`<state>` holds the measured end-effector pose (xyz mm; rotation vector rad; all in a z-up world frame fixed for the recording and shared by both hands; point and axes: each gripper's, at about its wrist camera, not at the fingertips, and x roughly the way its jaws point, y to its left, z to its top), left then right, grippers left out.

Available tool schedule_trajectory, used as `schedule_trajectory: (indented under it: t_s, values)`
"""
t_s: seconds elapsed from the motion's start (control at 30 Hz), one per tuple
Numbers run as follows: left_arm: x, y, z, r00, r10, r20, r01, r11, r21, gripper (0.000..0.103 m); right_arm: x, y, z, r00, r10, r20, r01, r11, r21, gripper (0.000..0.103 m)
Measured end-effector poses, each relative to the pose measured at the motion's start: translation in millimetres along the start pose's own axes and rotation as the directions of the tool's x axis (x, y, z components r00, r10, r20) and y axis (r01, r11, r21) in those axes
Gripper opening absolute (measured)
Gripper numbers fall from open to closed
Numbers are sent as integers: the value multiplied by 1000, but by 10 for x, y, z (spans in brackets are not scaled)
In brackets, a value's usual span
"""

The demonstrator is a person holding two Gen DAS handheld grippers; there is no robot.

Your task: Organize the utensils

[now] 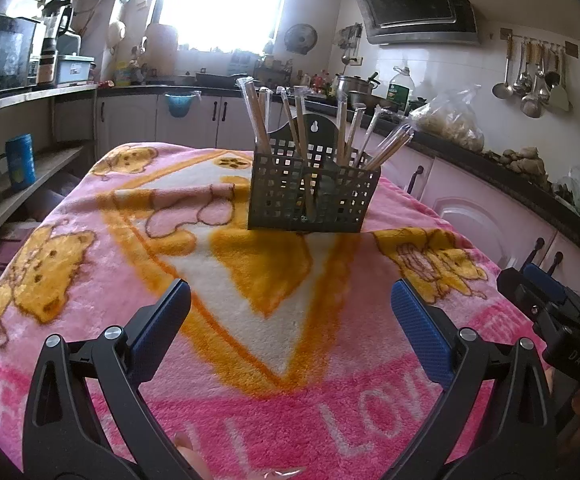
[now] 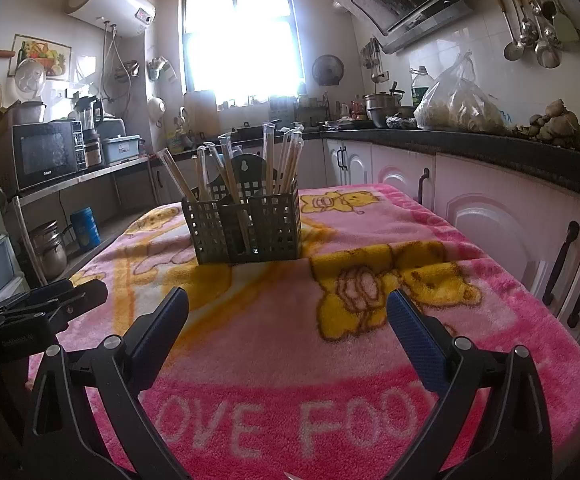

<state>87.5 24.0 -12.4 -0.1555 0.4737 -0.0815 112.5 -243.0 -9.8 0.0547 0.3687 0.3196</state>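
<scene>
A dark perforated utensil holder (image 1: 311,196) stands at the far middle of the table; it also shows in the right wrist view (image 2: 248,224). Several plastic-wrapped chopstick pairs (image 1: 301,124) stand upright in its compartments, also seen in the right wrist view (image 2: 286,164). My left gripper (image 1: 290,300) is open and empty over the near side of the table, well short of the holder. My right gripper (image 2: 288,306) is open and empty, also near the front. Each gripper shows at the edge of the other's view, the right gripper (image 1: 545,292) and the left gripper (image 2: 62,300).
A pink and yellow cartoon blanket (image 1: 70,280) covers the table. Kitchen counters with pink cabinet doors (image 2: 501,216) run close along the right. Shelves with pots and a blue can (image 1: 20,160) stand at the left. A clear wrapper scrap (image 1: 282,473) lies at the front edge.
</scene>
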Motion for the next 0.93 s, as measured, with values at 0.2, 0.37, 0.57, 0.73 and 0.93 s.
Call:
schedule_trajectory:
  t_s: [0.2, 0.37, 0.57, 0.73, 0.93]
  values:
    - [4, 14, -8, 1000, 1, -7, -1, 1000, -6, 92, 28, -4, -18, 1000, -1, -11, 1, 1000, -1, 97]
    - [7, -1, 4, 1000, -21, -18, 20, 1000, -3, 92, 42, 22, -1, 1000, -6, -17, 6, 1000, -9, 97]
    - [39, 107, 33, 998, -6, -58, 5, 1000, -31, 92, 116, -80, 39, 998, -23, -52, 25, 999, 36, 97]
    - [460, 722, 248, 971, 139, -193, -155, 985, -71, 92, 464, -748, 156, 964, -184, -193, 213, 967, 139, 97]
    - [1383, 1703, 623, 874, 368, -317, -399, 916, -36, 92, 1209, -1777, 200, 764, -481, -430, 554, 831, 55, 97]
